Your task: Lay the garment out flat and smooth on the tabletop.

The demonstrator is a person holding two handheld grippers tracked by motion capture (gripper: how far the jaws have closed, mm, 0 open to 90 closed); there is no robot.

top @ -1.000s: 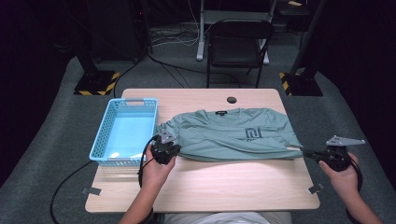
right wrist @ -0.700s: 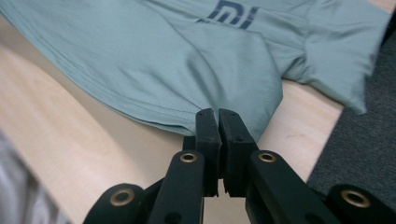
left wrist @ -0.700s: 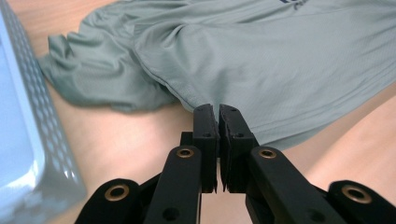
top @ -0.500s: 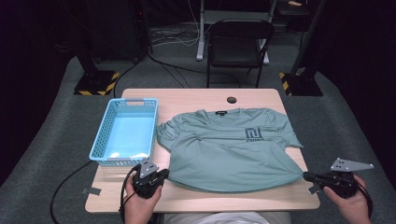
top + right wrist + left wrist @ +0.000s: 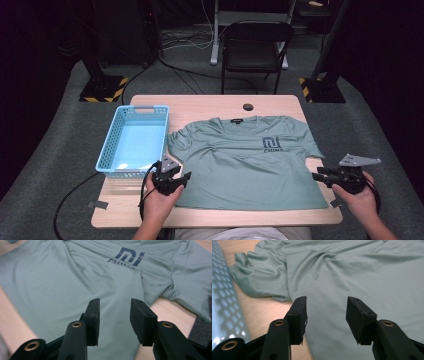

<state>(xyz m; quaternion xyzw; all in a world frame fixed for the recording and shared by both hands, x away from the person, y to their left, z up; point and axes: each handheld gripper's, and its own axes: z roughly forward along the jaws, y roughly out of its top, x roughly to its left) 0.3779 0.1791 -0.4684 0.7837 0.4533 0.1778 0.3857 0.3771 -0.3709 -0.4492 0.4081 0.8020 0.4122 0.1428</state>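
The wooden table (image 5: pixel 220 212) carries everything here. The biggest thing on it is a grey-green T-shirt (image 5: pixel 245 162), spread flat with the front up and the collar toward the far edge; it covers the middle and right part of the table, and its right sleeve reaches the right table edge. On the chest there is a dark blue logo (image 5: pixel 272 143) – in the right gripper view it is seen beyond the jaws (image 5: pixel 130 256). The left sleeve (image 5: pixel 259 277) is wrinkled and bunched, lying just beside the blue plastic basket (image 5: pixel 112 150), which stands at the left side of the table.

The 2 grippers are at the near corners of the shirt. The left gripper (image 5: pixel 170 177) sits at the lower left hem, in the person's left hand (image 5: pixel 157 200); in its own view (image 5: pixel 325 315) the jaws stand apart over the fabric, holding nothing. The right gripper (image 5: pixel 320 176) is past the right edge of the shirt, held by the right hand (image 5: pixel 360 197) – its jaws (image 5: pixel 113 320) are also spread, with the cloth below them and not between them.
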